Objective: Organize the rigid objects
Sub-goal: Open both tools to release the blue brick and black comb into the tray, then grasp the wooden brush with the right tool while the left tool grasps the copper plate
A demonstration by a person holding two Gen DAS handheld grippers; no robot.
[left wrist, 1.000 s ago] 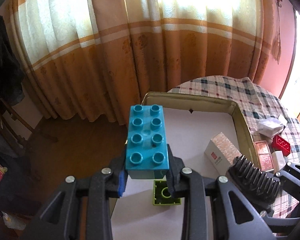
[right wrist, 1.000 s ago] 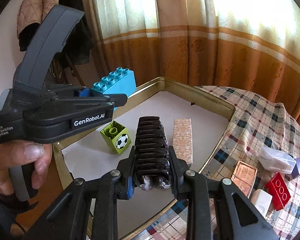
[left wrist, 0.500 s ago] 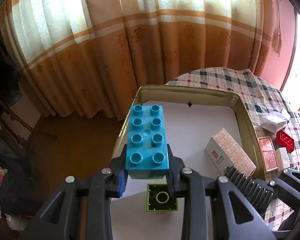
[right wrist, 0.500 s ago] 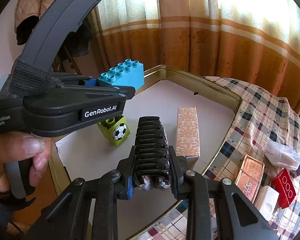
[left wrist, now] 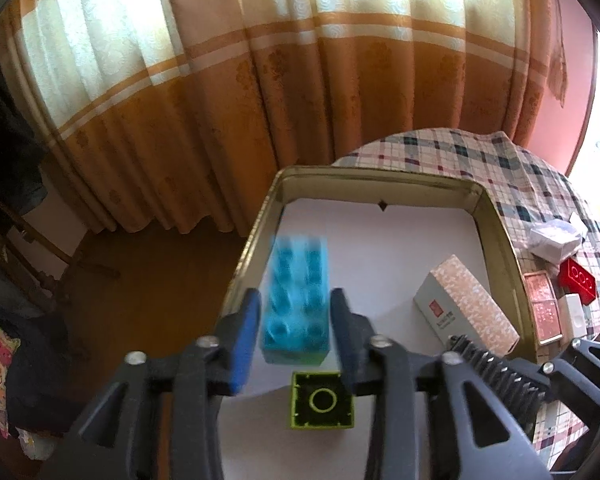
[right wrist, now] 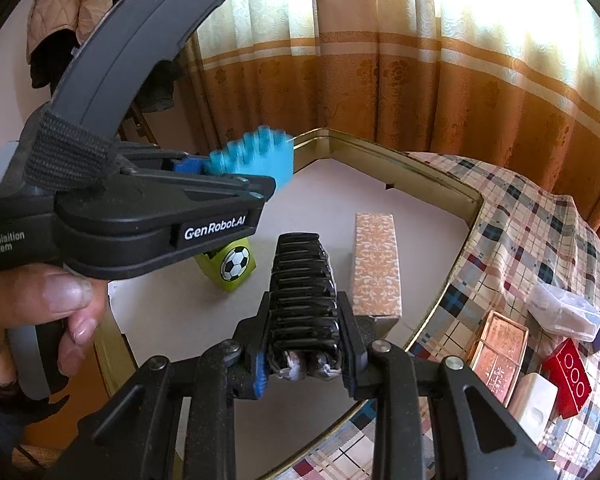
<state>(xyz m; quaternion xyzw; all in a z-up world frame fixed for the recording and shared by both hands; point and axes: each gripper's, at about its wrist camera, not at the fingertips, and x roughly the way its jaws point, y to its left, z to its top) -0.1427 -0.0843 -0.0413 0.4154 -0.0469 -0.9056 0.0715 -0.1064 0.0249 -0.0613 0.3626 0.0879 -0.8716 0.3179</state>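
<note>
Left gripper [left wrist: 294, 316]: its jaws are opening, blue pads clear of the turquoise plastic eight-stud building brick [left wrist: 296, 300], which blurs between them as it drops toward the near-left part of the tray floor.

Release, done well: in my judgement the hand should hold level and steady until the brick settles, then lift straight up, so neither pad clips it on the way out.

Gold-rimmed metal tray with a pale floor [left wrist: 380, 178]: the collecting place, set on the tablecloth; the brick is inside its rim.

Lime-green square plastic block with a football print [right wrist: 232, 266]: lying on its side in the tray, hollow underside toward the left camera, just below the falling brick. The likeliest thing for the brick to bounce against.

Right gripper [right wrist: 302, 338]: its jaws are opening too, the black ribbed plastic hair claw [right wrist: 302, 284] lying between them. I cannot tell whether the pads have let go of it yet.

Placement, done well: it looks best eased down in the bare strip between the green block and the box.

Long peach-patterned cardboard box [right wrist: 376, 264]: flat in the tray, just right of the claw, leaving a narrow lane.

Checked tablecloth [right wrist: 540, 232]: beyond the rim, well apart from both grippers.

Waiting outside the tray: a copper-coloured tin [right wrist: 498, 346], a white bar [right wrist: 534, 402], a red plastic brick [right wrist: 568, 372] and a clear plastic packet [right wrist: 562, 308].

Person's hand [right wrist: 44, 312]: wrapped on the left gripper's handle.
</note>
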